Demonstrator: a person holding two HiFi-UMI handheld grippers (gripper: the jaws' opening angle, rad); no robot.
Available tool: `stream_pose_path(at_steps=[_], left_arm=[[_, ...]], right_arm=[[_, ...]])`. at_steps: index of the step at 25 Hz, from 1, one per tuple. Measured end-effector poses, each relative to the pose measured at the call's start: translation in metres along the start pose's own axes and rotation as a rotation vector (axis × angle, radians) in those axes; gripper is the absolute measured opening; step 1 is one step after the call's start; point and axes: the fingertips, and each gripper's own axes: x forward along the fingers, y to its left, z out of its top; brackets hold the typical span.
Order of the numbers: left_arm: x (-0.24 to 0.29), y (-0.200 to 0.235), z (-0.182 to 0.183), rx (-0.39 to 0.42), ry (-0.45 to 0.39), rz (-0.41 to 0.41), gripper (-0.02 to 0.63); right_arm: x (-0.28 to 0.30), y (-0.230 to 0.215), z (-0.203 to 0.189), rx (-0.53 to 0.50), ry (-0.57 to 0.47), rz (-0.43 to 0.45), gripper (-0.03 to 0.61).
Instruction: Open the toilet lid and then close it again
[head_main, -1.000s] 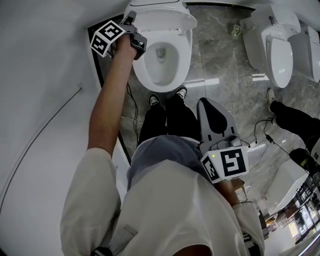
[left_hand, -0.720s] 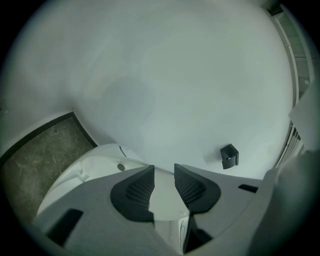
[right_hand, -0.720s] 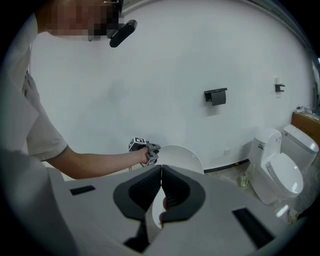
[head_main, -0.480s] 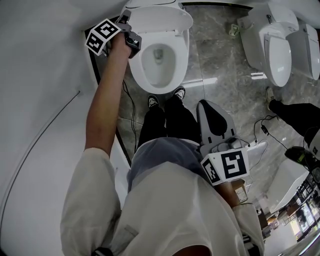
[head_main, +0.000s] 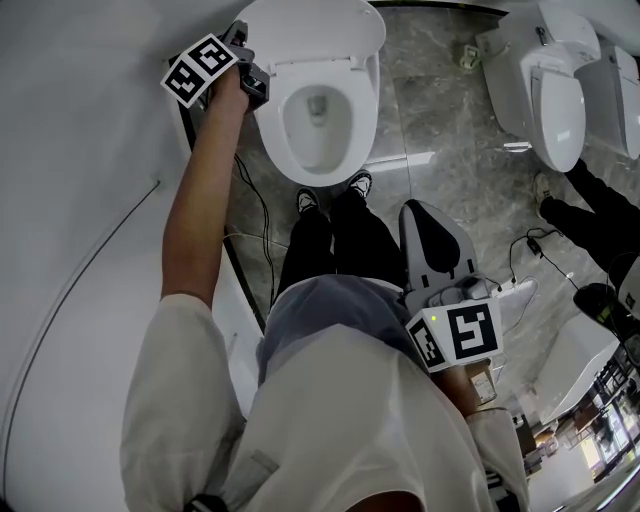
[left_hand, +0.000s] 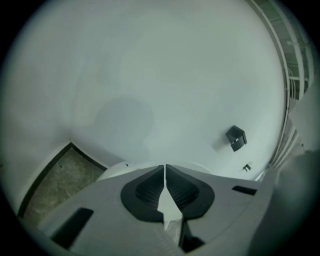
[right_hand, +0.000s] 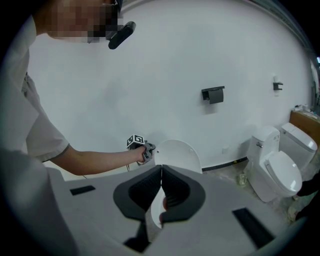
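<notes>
The white toilet stands at the top of the head view, its lid (head_main: 312, 30) raised upright over the open seat and bowl (head_main: 318, 125). My left gripper (head_main: 240, 40) is at the lid's left edge. Its jaws have just been closing and now meet, with nothing seen between the pads (left_hand: 150, 187); the lid's white rim (left_hand: 125, 167) shows just beyond the tips (left_hand: 164, 169). In the right gripper view the lid (right_hand: 179, 156) stands against the wall with the left gripper (right_hand: 146, 150) beside it. My right gripper (head_main: 422, 210) hangs shut and empty by the person's waist, its tips (right_hand: 161, 169) together.
Two more white toilets (head_main: 545, 90) (head_main: 622, 85) stand at the right on the grey stone floor. Another person's legs (head_main: 590, 215) are at the right edge. Cables (head_main: 250, 215) trail beside the white wall. A black holder (right_hand: 213, 94) hangs on the wall. The wearer's shoes (head_main: 335, 192) touch the bowl's front.
The left hand has rolled at the lid's left edge and shifted slightly up and left. The right gripper has stayed at the waist.
</notes>
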Motion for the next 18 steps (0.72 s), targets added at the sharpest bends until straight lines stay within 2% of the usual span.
stream_pose_path(at_steps=[4, 11, 16, 18], left_arm=[[0.002, -0.010, 0.007, 0.202, 0.027, -0.008, 0.008], [0.008, -0.040, 0.022, 0.680, 0.085, -0.054, 0.007], [0.017, -0.054, 0.024, 1.053, 0.126, -0.069, 0.008], [0.021, -0.057, 0.023, 1.162, 0.148, -0.071, 0.008]], right_arm=[[0.003, 0.001, 0.002, 0.003, 0.004, 0.009, 0.011], [0.005, 0.001, 0.003, 0.009, 0.008, 0.009, 0.011], [0.006, 0.000, -0.002, 0.014, 0.010, 0.007, 0.011], [0.004, -0.002, -0.003, 0.017, 0.013, 0.006, 0.011]])
